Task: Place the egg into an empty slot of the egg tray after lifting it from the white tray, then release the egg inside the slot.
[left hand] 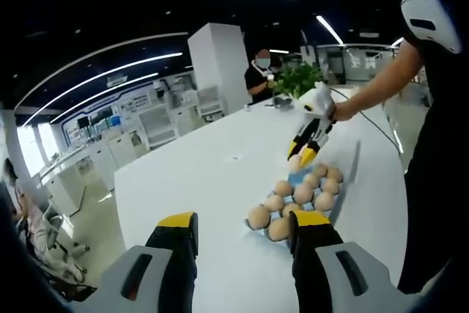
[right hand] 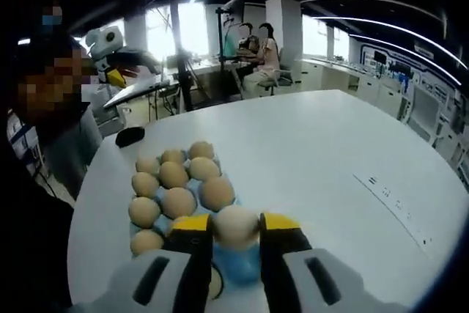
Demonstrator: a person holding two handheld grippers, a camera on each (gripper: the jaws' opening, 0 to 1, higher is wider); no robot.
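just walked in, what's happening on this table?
A person holds a two-jaw gripper in each hand at a white table. The right gripper is shut on a pale egg, held over the near edge of the blue egg tray, which is mostly filled with brown eggs. The egg isn't released yet. The left gripper is open, holding nothing.

white table (left hand: 220, 159) with a blue egg tray (right hand: 245, 265) of eggs (right hand: 176, 175)

Egg (right hand: 236, 226): pale cream. Eggs in tray (right hand: 174, 175): tan-brown. Egg tray (right hand: 242, 265): light blue. Right gripper (right hand: 236, 229): black jaws, yellow tips, grey body. Table (right hand: 330, 152): white.
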